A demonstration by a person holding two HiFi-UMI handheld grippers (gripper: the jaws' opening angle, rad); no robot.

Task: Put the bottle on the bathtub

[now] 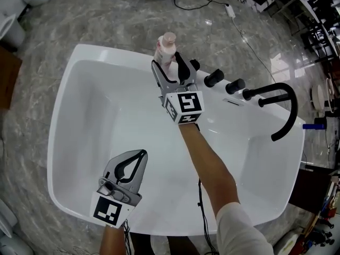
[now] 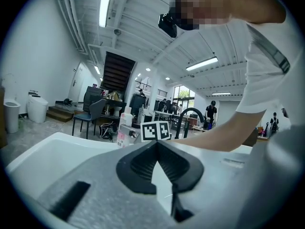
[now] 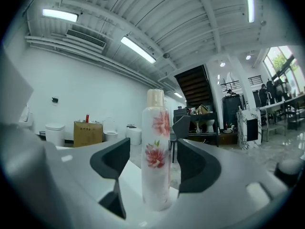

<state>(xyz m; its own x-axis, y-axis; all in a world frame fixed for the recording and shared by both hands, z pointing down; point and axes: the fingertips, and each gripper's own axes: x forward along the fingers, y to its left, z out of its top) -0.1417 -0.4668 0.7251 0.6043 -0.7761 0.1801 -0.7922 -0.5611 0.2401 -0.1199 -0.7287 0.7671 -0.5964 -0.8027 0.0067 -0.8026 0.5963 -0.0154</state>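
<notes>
Big white tub (image 1: 106, 116) filled the head view, black spout (image 1: 281, 108) arching over its right rim. Down at the near end the left gripper (image 1: 137, 157) hovered above the basin, jaws pinched together on nothing, out of the play. All the action was at the far rim: the right gripper (image 1: 167, 61) was reached out there, jaws spread wide, and the bottle (image 3: 156, 161) stood upright between them on the tub's edge, with a gap showing on either side of it, so nothing was squeezing it. By the look of it, the placing step was at its close, the bottle resting on the rim and let go. The next move called for drawing the right gripper straight back, keeping both pads clear so that tall, narrow bottle didn't get tipped.
</notes>
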